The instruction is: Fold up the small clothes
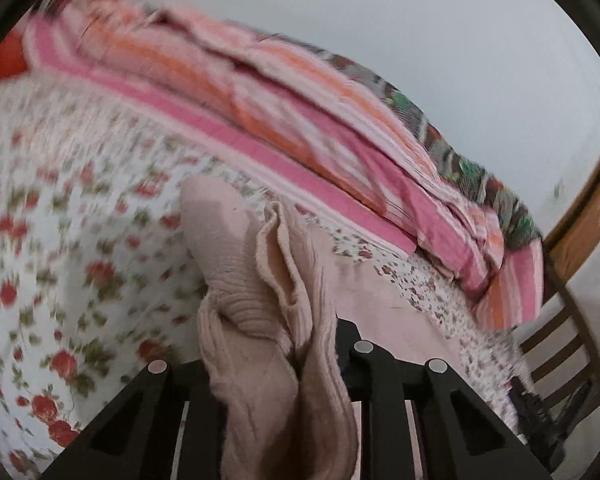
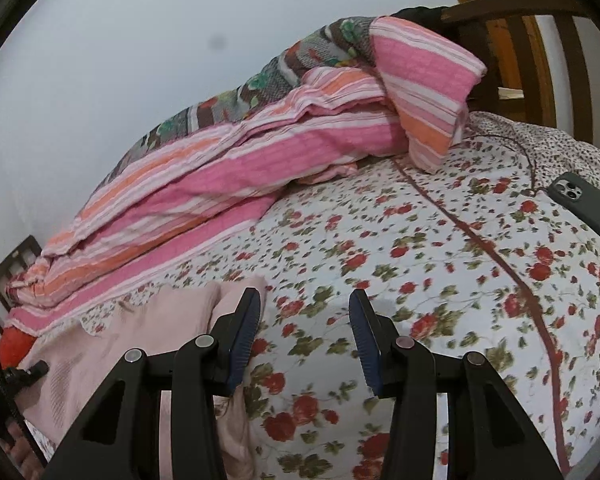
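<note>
**Left claw lifts pink knit garment from floral bed as right claw waits beside it**

Left wrist view: the left gripper [image 1: 284,364] is pinched on a bunched fold of a pale pink ribbed knit garment [image 1: 236,264], its fingertips buried in the cloth. The fabric rises from the jaws toward 12 o'clock, its long axis running roughly along the gripper's line, above a floral bedsheet [image 1: 60,240]. A pink-and-orange striped blanket [image 1: 300,120] lies heaped across the far side from 10 to 3 o'clock. A wooden chair [image 1: 572,320] stands at 4 o'clock.

Right wrist view: the right gripper [image 2: 304,320] stands spread and empty, blue pads [image 2: 246,336] apart over the bedsheet [image 2: 420,280]. The rest of the garment [image 2: 140,340] lies flat at 9 o'clock, its near edge just behind the left finger. A dark smartphone [image 2: 584,208] rests at 2 o'clock.

Judged from this, the right claw is nearer the loose edge, which it must reach leftward to grasp.
</note>
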{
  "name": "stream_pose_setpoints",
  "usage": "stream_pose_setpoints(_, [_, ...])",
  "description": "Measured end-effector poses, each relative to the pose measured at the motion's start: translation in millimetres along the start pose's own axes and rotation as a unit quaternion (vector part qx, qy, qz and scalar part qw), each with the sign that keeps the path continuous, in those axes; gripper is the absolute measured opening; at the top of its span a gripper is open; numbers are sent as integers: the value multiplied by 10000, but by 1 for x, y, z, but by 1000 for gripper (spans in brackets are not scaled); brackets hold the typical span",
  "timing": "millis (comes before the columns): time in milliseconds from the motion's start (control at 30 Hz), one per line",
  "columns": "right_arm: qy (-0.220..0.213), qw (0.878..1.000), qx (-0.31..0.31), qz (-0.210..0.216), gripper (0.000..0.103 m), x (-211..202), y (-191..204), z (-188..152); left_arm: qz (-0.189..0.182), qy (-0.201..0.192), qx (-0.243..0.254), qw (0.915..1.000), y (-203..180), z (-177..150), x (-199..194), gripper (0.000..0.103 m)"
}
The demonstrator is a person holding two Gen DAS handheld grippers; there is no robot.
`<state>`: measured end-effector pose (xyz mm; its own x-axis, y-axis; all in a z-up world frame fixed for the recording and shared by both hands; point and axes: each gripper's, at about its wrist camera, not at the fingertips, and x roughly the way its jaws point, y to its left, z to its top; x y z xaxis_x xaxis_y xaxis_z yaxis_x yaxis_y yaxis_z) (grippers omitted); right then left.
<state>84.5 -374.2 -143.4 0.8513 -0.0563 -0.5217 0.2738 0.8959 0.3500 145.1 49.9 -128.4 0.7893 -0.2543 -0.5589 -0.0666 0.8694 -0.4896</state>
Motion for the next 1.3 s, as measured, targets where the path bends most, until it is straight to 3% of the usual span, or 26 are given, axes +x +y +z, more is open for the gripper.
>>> stream_pose_setpoints(100, [24, 9998, 198, -38, 46, -2, -12, 4, 276, -28, 317, 9991, -37, 4, -1, 19])
stream_pose_setpoints(367, [-159, 9981, 456, -394, 46, -12, -44, 12, 391, -51, 1160, 9925, -151, -11, 15, 19])
stream_pose_setpoints(500, [-191, 9971, 609, -410, 46, -15, -59, 15, 191, 53, 1658, 9860, -209, -48, 34, 19])
stream_pose_setpoints(633, [-82, 9966, 697, -443, 46, -11, -68, 16, 325, 605, 2286, 9711, -241, -105, 73, 19])
stream_pose_setpoints(700, [-22, 9972, 659, -359, 46, -11, -69, 16, 524, 738, 2639, 9603, -243, -130, 87, 21])
stream_pose_setpoints(733, [-17, 9975, 627, -335, 46, -11, -68, 15, 500, 586, 2844, 9556, -245, -136, 84, 29])
stream_pose_setpoints(767, [-4, 9978, 586, -312, 46, -10, -67, 15, 382, 517, 2994, 9520, -246, -139, 79, 39])
stream_pose_setpoints(800, [17, 9982, 545, -266, 48, -10, -65, 14, -12, 644, 3091, 9488, -246, -139, 73, 61])
stream_pose_setpoints(833, [54, 9985, 516, -191, 50, -8, -63, 14, -300, 767, 3064, 9484, -245, -137, 68, 68])
stream_pose_setpoints(1000, [379, 9980, 368, 337, 53, 3, -43, 9, -1209, 737, 2278, 9633, -203, -97, 28, 69])
stream_pose_setpoints(1100, [565, 9945, 281, 840, 55, 7, -28, 6, -1502, 569, 1769, 9710, -164, -73, 9, 70])
stream_pose_setpoints(1300, [853, 9811, 276, 1716, 71, 14, 1, 0, -1092, 178, 1408, 9838, -83, -30, 9, 71])
